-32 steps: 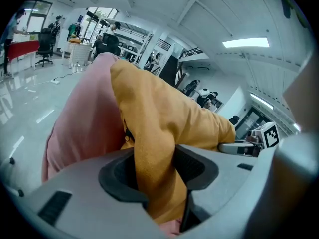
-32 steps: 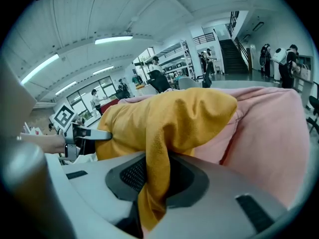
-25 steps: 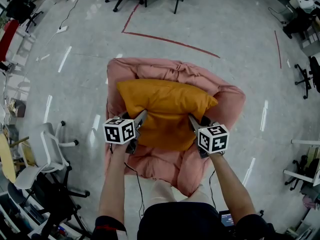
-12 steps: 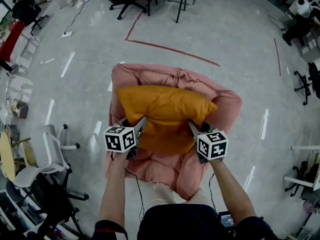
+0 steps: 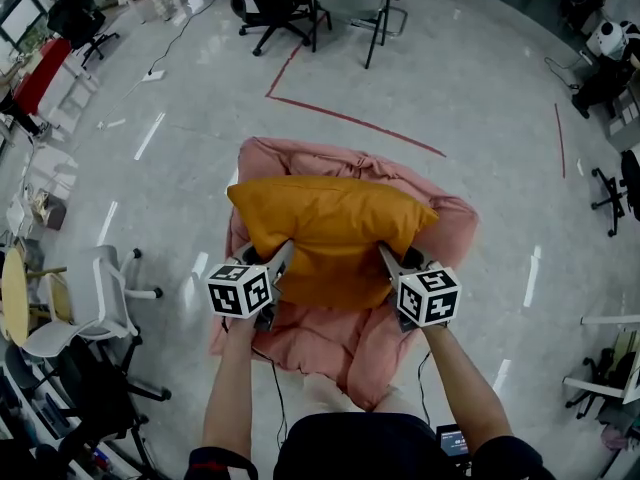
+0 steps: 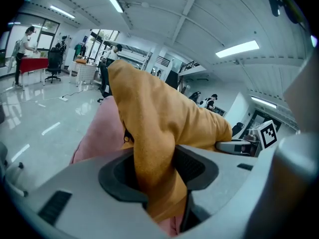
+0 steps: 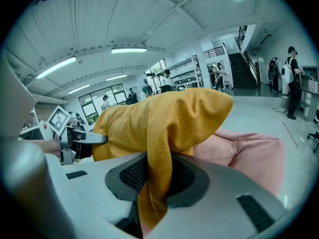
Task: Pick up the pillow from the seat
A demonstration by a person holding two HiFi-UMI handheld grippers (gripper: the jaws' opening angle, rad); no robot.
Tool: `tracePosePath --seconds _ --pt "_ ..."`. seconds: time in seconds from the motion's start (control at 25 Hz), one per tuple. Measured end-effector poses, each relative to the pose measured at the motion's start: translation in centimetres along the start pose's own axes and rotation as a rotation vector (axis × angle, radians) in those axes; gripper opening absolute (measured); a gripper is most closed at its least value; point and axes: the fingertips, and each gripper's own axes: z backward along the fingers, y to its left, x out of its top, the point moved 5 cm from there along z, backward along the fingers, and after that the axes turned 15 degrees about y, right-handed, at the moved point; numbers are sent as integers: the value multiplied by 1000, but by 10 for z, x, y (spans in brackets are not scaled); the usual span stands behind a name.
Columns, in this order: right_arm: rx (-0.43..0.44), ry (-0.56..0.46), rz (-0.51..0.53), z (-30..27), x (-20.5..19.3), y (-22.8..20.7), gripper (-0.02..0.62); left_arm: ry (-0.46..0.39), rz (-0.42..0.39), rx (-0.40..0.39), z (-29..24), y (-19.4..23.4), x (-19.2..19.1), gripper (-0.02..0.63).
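Observation:
An orange pillow (image 5: 332,228) hangs just above the pink beanbag seat (image 5: 330,333), held at its two near corners. My left gripper (image 5: 281,255) is shut on the pillow's near left corner, and its fabric (image 6: 152,153) is pinched between the pads. My right gripper (image 5: 384,257) is shut on the near right corner, with a fold of cloth (image 7: 155,168) clamped in its jaws. The pink seat (image 6: 102,133) shows behind the pillow in the left gripper view, and the seat (image 7: 244,151) lies to the right in the right gripper view.
A white office chair (image 5: 85,303) stands at the left, close to the seat. Black chairs (image 5: 290,3) stand at the back, and a red tape line (image 5: 350,118) marks the grey floor. People (image 6: 22,49) stand far off by desks.
Both grippers have risen with the pillow, which has come up off the pink seat. More of the seat's back shows beyond the pillow than before.

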Motion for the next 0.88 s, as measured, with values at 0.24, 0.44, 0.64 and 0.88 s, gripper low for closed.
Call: tracePosePath --seconds 0.24,0.44,0.64,0.88 --pt "27 -37 23 20 13 4 104 -49 1 32 25 -19 7 198" --pt "46 -60 52 35 21 3 107 -87 4 59 40 -36 11 199" --pt "71 -84 75 51 29 2 107 -127 9 93 56 -55 13 199" --pt "107 -121 121 72 43 7 109 -191 24 129 81 -76 14 199"
